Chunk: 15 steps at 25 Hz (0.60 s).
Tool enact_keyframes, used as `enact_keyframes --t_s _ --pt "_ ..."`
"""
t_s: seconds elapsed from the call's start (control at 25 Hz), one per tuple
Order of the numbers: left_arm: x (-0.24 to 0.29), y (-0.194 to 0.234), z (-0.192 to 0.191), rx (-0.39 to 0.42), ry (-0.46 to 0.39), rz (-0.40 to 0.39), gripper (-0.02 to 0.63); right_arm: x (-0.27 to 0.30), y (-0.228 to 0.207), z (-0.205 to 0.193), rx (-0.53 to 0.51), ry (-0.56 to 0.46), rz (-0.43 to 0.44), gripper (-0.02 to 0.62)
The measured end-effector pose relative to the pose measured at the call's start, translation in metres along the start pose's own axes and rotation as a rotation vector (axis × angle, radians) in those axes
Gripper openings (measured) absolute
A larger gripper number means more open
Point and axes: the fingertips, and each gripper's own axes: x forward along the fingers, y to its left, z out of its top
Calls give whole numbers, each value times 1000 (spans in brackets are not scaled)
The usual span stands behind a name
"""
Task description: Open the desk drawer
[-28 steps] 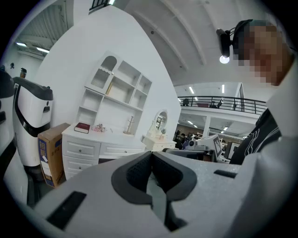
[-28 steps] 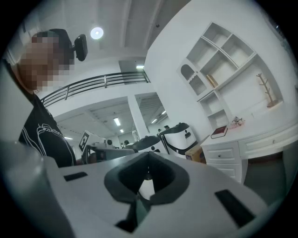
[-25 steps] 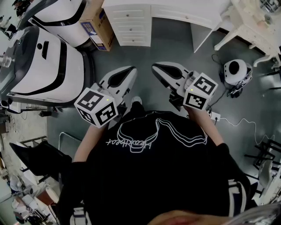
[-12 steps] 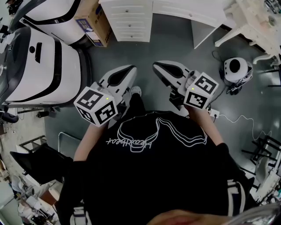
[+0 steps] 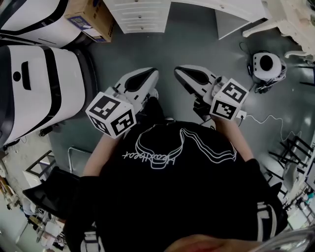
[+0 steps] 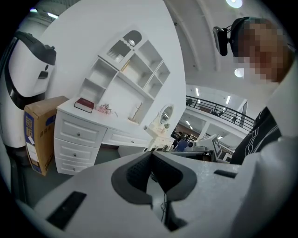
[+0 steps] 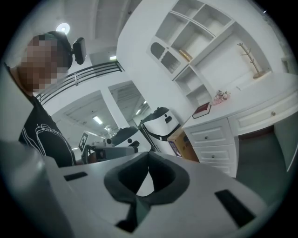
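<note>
The left gripper (image 5: 153, 74) and right gripper (image 5: 178, 70) are held out side by side in front of the person's black shirt (image 5: 182, 192), a gap between them, both pointing toward the desk (image 5: 197, 6) at the top of the head view. In its own view the left gripper's jaws meet tip to tip with nothing between them. The right gripper's jaws are likewise closed at the tips and empty. Neither gripper touches anything. The white desk stands well ahead of them across a stretch of grey floor (image 5: 197, 44). At its left end sits a stack of drawers (image 6: 77, 144), three high, and a shallow drawer (image 6: 122, 138) runs under the top just to the right. Each has a small round knob and all are shut. A white shelf unit (image 6: 135, 69) with open cubbies rises from the desktop, and a red book (image 6: 84, 104) lies on the top near the left end. A cardboard box (image 6: 39, 132) stands just beside the drawer stack, on its left. Beyond the box is a large white-and-black machine (image 5: 34, 83). A round white device (image 5: 266, 64) sits on the floor off to the right, and a cable (image 5: 263, 120) trails nearby.
</note>
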Motion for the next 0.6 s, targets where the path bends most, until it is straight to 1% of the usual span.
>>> enact_keyframes --t_s 0.12,0.28,0.48,0.6 --pt "14 32 11 -15 6 -21 5 26 -23 9 14 22 -19 6" --pt "26 67 30 -26 12 -30 5 56 -40 30 8 30 -33 6" --pt "41 90 60 -10 12 -60 5 77 -55 53 0 10 -58 6" --pt "53 102 70 15 15 -55 5 85 -67 60 9 6 -58 6"
